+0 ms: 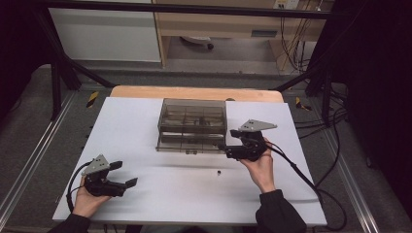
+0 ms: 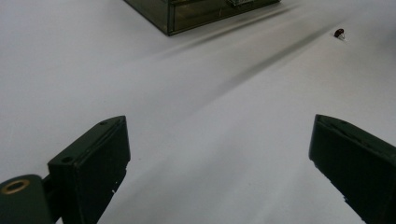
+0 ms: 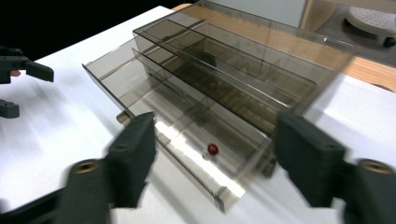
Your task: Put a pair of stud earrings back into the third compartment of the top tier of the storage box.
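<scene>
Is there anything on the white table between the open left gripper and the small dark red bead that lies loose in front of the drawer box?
Nothing visible does. From the left gripper to the small dark red bead there is just bare white table. The smoky transparent plastic drawer box stands off to the side.

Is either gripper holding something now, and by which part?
Nothing is held. The left gripper and the right gripper are both open and empty.

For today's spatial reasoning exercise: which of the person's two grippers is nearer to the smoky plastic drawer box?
Right. The right gripper sits at the drawer box, by its front right corner; the left gripper rests well apart, toward the table's near left.
</scene>
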### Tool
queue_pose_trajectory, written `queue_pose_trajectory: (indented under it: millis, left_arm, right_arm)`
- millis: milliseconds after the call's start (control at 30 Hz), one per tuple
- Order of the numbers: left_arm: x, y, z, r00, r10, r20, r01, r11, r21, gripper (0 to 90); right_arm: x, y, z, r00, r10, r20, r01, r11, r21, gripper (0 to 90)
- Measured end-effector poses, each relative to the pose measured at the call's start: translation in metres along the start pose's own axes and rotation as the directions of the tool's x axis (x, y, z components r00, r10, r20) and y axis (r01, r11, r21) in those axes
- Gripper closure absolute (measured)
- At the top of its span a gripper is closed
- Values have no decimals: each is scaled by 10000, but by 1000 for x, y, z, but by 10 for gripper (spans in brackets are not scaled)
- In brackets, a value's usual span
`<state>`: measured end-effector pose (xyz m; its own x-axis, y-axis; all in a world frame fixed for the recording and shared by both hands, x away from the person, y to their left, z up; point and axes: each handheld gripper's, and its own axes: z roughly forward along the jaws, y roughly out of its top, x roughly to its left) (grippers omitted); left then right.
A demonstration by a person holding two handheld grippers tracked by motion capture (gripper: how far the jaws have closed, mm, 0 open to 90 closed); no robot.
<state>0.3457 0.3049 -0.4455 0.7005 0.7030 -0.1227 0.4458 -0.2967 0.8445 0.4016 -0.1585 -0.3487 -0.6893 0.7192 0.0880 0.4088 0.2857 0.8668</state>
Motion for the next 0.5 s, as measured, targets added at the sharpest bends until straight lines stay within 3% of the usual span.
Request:
queue_pose_trajectory:
  millis: [67, 267, 500]
  left_arm:
    - [0, 0, 0, 10000, -2, -1, 2, 10000, 6, 55]
    - [0, 0, 0, 10000, -4, -23, 5, 10000, 33, 55]
    - [0, 0, 0, 10000, -21, -33, 21, 10000, 27, 55]
  right_arm:
    - [-1, -8, -9, 9998, 153, 139, -153, 9999, 3, 155]
    - [-3, -23, -20, 9988, 413, 270, -416, 9991, 107, 64]
    - [-7, -44, -22, 9968, 738, 312, -750, 9964, 395, 29]
